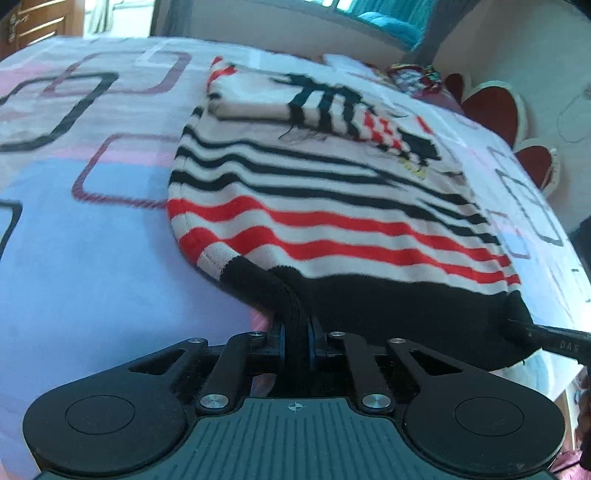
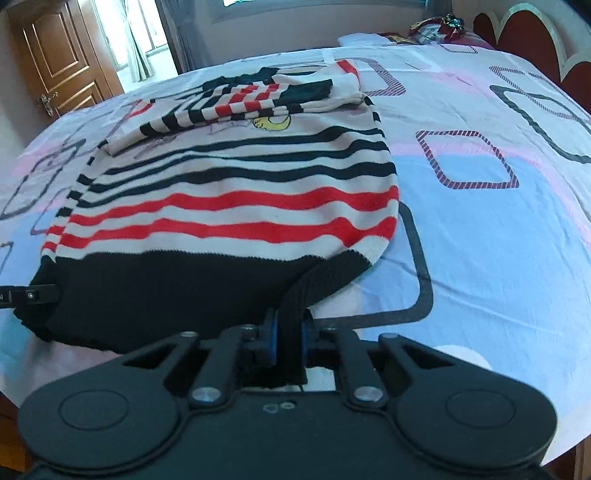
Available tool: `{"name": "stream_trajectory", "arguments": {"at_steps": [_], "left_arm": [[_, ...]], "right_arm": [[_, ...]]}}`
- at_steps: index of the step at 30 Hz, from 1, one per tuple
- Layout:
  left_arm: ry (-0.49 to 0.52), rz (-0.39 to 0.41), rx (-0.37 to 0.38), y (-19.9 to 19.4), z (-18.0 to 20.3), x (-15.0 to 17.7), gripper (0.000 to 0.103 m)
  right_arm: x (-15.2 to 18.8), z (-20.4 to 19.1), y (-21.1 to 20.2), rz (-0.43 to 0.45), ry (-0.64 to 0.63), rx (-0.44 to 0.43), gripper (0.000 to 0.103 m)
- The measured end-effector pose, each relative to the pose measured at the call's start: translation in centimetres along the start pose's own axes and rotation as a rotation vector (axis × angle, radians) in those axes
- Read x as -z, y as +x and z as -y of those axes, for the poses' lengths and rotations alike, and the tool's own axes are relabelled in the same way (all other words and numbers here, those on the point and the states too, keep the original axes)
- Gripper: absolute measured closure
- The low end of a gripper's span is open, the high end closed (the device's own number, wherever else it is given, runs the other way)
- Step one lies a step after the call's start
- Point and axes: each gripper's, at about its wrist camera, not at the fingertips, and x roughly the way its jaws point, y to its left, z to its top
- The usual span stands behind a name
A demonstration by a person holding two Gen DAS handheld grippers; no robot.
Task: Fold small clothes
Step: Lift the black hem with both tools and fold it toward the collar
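I have the striped sweater [image 1: 332, 206] lying across the middle of both views on the patterned bedsheet [image 1: 92, 258], its black hem nearest me. My left gripper [image 1: 295, 332] pinches a bunched ridge of that hem at lower centre of its frame, fingers pressed onto the cloth. My right gripper [image 2: 288, 332] does the same at the opposite hem corner, lower centre of its own view, with a black fold squeezed between the blue pads [image 2: 271, 341].

I judge the two corner grips are there so I can lift the hem evenly and carry it up toward the collar end, halving the garment. The sleeves [image 2: 229, 103] already lie folded across the chest in the upper middle, over a small yellow motif [image 2: 271, 122], which keeps them from trailing.

The other gripper's finger shows at the right edge of the left view and the left edge of the right view, touching the hem.

Around: a wooden door [image 2: 55, 59] upper left in the right view, a red scalloped headboard [image 2: 532, 37] upper right, and what may be a bundle of colourful cloth [image 2: 439, 27] near it, too blurred to name. Nothing lies on the sheet between hem and collar.
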Motion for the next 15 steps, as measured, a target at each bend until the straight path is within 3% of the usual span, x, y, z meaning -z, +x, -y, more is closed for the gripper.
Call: {"name": "stream_trajectory", "arguments": {"at_steps": [6,15], "left_arm": [[0.037,0.058,0.056,-1.4,0.8,-1.9,0.092],[0.012,0.169,0.094,-2.5,1.4,-5.8,0.093]], "right_arm": [[-1.0,0.8,-1.7,0.04,0.064,-0.069,0.092],[-4.4,0.8,-3.5,0.132,0.079,-0.145,0.092]]}}
